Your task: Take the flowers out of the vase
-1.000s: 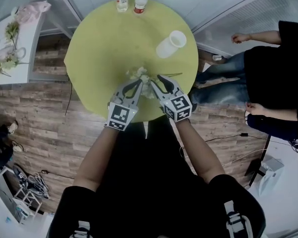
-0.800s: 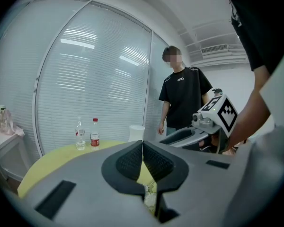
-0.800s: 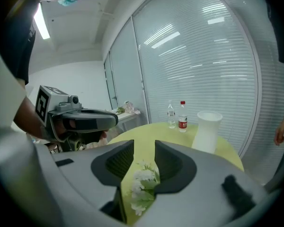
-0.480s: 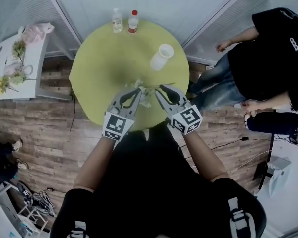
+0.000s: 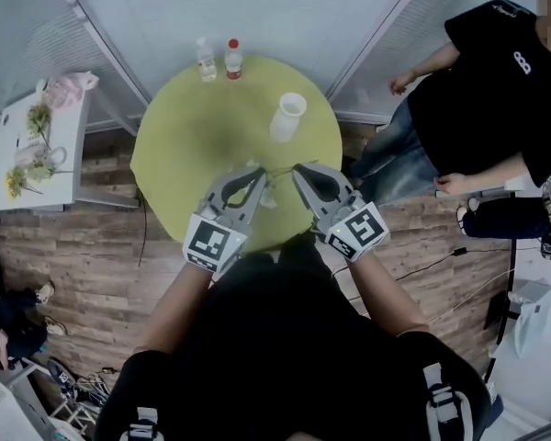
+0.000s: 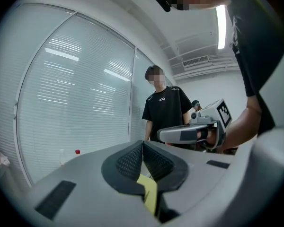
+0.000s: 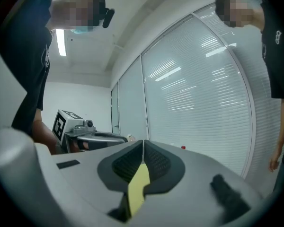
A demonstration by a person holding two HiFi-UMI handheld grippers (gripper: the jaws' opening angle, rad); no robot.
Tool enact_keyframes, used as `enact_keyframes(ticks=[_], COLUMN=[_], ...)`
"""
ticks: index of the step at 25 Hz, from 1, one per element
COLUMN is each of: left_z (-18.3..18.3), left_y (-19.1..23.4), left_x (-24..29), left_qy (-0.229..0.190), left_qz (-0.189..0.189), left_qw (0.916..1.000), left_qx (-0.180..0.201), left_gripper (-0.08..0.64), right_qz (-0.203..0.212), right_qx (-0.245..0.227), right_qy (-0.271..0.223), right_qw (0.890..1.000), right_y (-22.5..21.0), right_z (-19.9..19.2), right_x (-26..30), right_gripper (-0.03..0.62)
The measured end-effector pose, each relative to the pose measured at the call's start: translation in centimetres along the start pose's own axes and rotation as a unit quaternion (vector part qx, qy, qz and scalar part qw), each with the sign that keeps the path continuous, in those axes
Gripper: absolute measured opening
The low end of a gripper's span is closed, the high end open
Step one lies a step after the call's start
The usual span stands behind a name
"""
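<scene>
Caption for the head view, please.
Left hand-held gripper and right hand-held gripper, both shut and empty, the right just closed, above a yellow-green table bearing flowers, a white vase and two bottles.

The flowers (image 5: pixel 268 191) show only as pale scraps between the left gripper (image 5: pixel 258 173) and right gripper (image 5: pixel 297 169), the rest hidden under them. The near edge of the table (image 5: pixel 179 154) is covered too. The two bottles (image 5: pixel 218 60) are too small to read. A bystander (image 5: pixel 496 90) is cut off by the right edge.
</scene>
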State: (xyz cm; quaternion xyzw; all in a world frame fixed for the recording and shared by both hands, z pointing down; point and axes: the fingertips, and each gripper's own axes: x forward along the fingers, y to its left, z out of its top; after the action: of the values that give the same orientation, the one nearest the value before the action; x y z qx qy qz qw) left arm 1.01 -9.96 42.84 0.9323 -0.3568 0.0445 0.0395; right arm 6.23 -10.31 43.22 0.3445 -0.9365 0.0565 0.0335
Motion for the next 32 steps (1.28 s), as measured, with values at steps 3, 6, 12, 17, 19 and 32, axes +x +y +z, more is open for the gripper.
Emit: enact_keyframes(ticks=[3, 6, 12, 17, 19, 32], left_z=[1.5, 2.6, 2.5, 2.6, 2.7, 3.7], left_y=[-0.7, -1.3, -1.8, -2.5, -2.7, -2.8], left_x=[0.5, 1.3, 2.8, 3.6, 3.8, 4.4], left_qy=[-0.010, -0.020, -0.015, -0.010, -0.009, -0.026], left_qz=[-0.011, -0.020, -0.024, -0.034, -0.036, -0.042], left_qw=[0.9999, 0.9996, 0.9996, 0.9994, 0.9993, 0.9988], left_qx=[-0.001, -0.005, -0.006, 0.000, -0.001, 0.006], left_gripper=[0.014, 0.012, 0.012, 0.012, 0.012, 0.012], right_qz=[0.004, 0.005, -0.005, -0.013, -0.015, -0.019], right_qx=[-0.007, -0.013, -0.025, -0.022, -0.022, -0.021], right_qy=[-0.002, -0.006, -0.012, -0.019, -0.020, -0.019], right_qw=[1.000, 1.000, 1.000, 0.999, 0.999, 0.999], right_y=[-0.1, -0.3, -1.7, -2.7, -3.0, -3.5], right_z=[0.8, 1.5, 2.2, 2.7, 2.8, 2.8], right_x=[-0.7, -1.5, -2.0, -2.6, -2.8, -2.7], right_gripper=[0.021, 0.020, 0.018, 0.018, 0.018, 0.018])
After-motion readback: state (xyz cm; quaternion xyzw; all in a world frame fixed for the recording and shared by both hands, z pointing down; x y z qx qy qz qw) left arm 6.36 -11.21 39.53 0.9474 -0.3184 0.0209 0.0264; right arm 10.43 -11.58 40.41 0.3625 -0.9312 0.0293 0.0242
